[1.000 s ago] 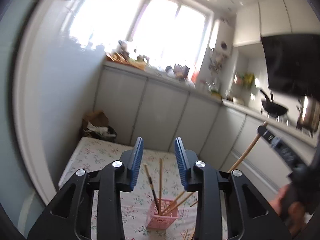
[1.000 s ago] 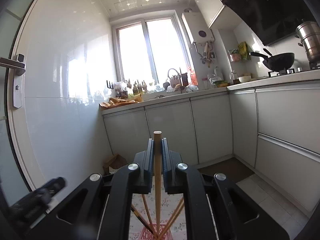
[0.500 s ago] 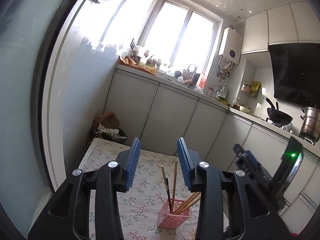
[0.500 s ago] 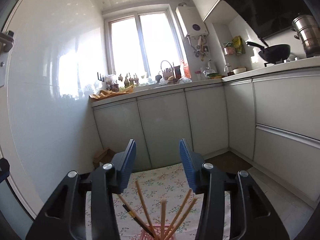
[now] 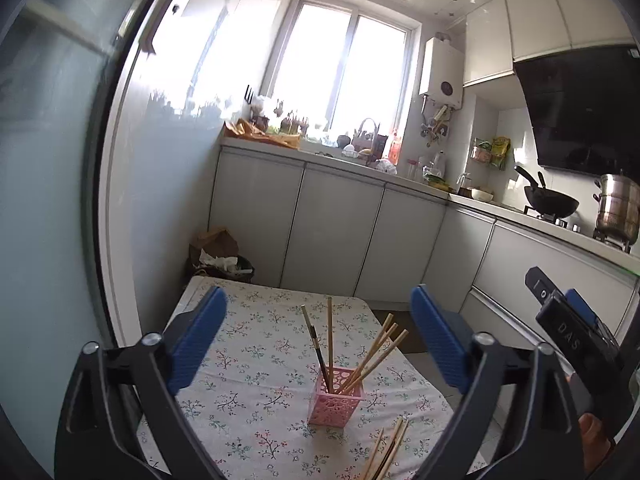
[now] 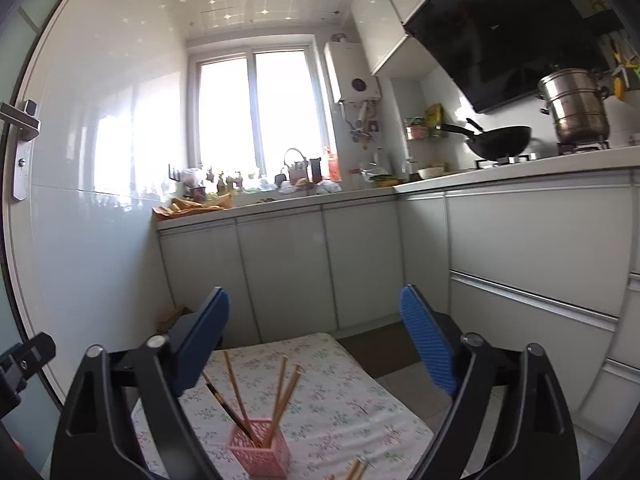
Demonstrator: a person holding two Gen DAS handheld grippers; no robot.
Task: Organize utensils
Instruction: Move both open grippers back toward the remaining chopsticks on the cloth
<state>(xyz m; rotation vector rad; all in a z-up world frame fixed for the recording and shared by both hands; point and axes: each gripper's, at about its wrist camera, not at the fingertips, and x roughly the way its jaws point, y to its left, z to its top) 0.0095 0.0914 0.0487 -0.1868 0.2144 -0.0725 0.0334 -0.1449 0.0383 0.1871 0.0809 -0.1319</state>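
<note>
Both claws, left claw (image 5: 318, 340) and right claw (image 6: 314, 340), are opening empty; loose chopsticks (image 5: 386, 454) are lying lengthwise on the desk (image 5: 240, 360), below-right, beside the basket (image 5: 335, 400).

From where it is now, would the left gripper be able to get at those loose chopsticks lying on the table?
Probably yes. The loose chopsticks lie in the open on the tablecloth, beside the pink basket, with nothing over them. The left gripper is opening, with nothing between its jaws.

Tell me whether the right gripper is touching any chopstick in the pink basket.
Apart. The right wrist view shows the right gripper opening, its blue fingers spread wide of the chopsticks in the pink basket, nothing between them.
</note>
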